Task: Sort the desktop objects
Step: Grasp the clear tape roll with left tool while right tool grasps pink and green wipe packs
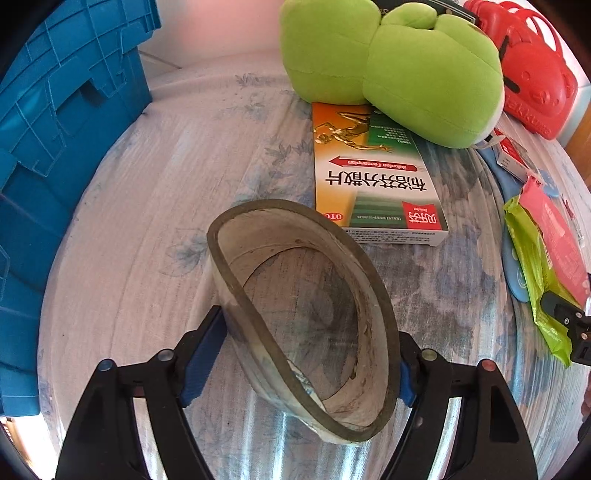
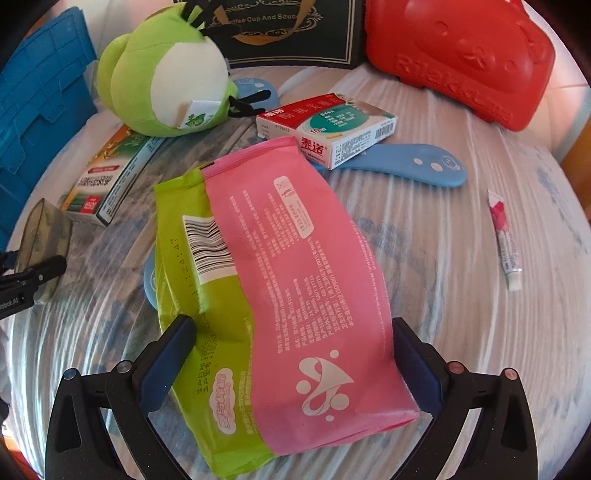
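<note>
The left gripper (image 1: 312, 365) has a clear tape roll (image 1: 306, 314), tilted above the floral-clothed desk (image 1: 147, 221), clamped across its width between blue fingers (image 1: 205, 360); it looks light, stiff and slick, so squeezing the rim suits it. The right gripper (image 2: 291, 369) stands wide, fingers (image 2: 168, 363) straddling but apparently not pressing a soft, crinkly pink-and-green wipes pack (image 2: 295, 295) lying flat, best pinched across its near end. Only the right wrist view shows the ointment tube (image 2: 504, 240) and black gift box (image 2: 284, 33).
</note>
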`<act>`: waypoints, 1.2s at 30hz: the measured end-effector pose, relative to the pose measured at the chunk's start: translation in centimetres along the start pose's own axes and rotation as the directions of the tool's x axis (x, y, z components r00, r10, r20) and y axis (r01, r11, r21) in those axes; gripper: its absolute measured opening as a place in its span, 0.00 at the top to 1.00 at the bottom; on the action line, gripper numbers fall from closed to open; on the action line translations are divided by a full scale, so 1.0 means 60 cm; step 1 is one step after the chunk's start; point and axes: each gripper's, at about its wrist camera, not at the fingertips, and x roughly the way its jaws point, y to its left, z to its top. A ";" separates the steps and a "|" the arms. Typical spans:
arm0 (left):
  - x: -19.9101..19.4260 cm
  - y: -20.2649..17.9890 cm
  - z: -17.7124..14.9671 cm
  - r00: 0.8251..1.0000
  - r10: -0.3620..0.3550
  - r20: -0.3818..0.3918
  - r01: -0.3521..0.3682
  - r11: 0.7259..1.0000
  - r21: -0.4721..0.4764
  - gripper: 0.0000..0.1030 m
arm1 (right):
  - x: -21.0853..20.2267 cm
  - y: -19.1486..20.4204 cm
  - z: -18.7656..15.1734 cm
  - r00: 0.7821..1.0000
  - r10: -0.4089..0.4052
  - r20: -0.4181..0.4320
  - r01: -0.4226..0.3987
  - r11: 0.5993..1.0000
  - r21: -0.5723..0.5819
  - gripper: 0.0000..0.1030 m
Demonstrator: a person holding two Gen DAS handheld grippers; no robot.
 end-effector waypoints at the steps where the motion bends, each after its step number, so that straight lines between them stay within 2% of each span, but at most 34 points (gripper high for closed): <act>1: -0.002 -0.003 -0.001 1.000 0.006 -0.001 -0.006 1.000 0.006 0.26 | -0.003 0.006 -0.003 1.000 -0.006 0.006 0.006 1.000 -0.005 0.11; 4: -0.005 -0.008 -0.005 1.000 0.012 -0.006 -0.012 1.000 0.023 0.26 | -0.016 0.018 -0.014 0.999 -0.036 0.017 0.036 0.999 -0.010 0.17; 10: -0.008 -0.009 -0.012 1.000 0.007 -0.016 -0.007 1.000 0.026 0.26 | -0.027 0.016 -0.028 0.999 -0.046 0.011 0.045 0.999 0.007 0.30; 14: -0.018 -0.013 -0.014 1.000 0.007 -0.011 -0.007 0.999 0.031 0.27 | -0.042 0.013 -0.032 0.998 -0.064 0.026 0.064 0.998 0.016 0.45; 17: -0.030 -0.014 -0.016 1.000 0.004 0.003 -0.005 0.999 0.036 0.27 | -0.051 0.009 -0.037 0.999 -0.043 0.023 0.042 0.999 0.025 0.47; 19: -0.034 -0.013 -0.019 1.000 0.008 0.003 -0.008 0.999 0.034 0.27 | -0.051 0.014 -0.045 1.000 -0.001 -0.007 0.001 1.000 0.010 0.39; 20: -0.034 -0.012 -0.021 1.000 0.008 -0.001 -0.008 0.999 0.033 0.27 | -0.050 0.015 -0.048 0.999 0.037 -0.022 -0.037 0.999 0.009 0.26; 21: -0.033 -0.010 -0.023 1.000 0.006 -0.004 -0.006 0.999 0.034 0.27 | -0.050 0.018 -0.054 0.997 0.069 -0.029 -0.069 0.998 0.007 0.00; 22: -0.031 -0.008 -0.025 1.000 0.011 -0.010 -0.011 0.999 0.030 0.27 | -0.049 0.022 -0.058 0.997 0.068 -0.029 -0.068 0.998 -0.002 0.01; 25: -0.024 -0.002 -0.030 1.000 0.010 -0.024 -0.009 1.000 0.026 0.27 | -0.044 0.041 -0.062 1.000 -0.004 -0.019 0.002 0.997 -0.076 0.00; 29: -0.018 0.004 -0.035 0.999 0.007 -0.031 -0.006 1.000 0.019 0.26 | -0.041 0.061 -0.053 1.000 -0.009 -0.020 0.007 0.992 -0.125 0.00; 34: -0.017 0.004 -0.034 1.000 0.007 -0.026 -0.007 1.000 0.011 0.26 | -0.060 0.090 -0.051 0.999 0.051 -0.008 -0.051 0.984 -0.172 0.00; 36: -0.017 0.004 -0.035 1.000 -0.003 -0.025 0.003 1.000 0.001 0.26 | -0.027 0.100 -0.056 0.999 -0.023 -0.045 0.013 0.975 -0.220 0.00</act>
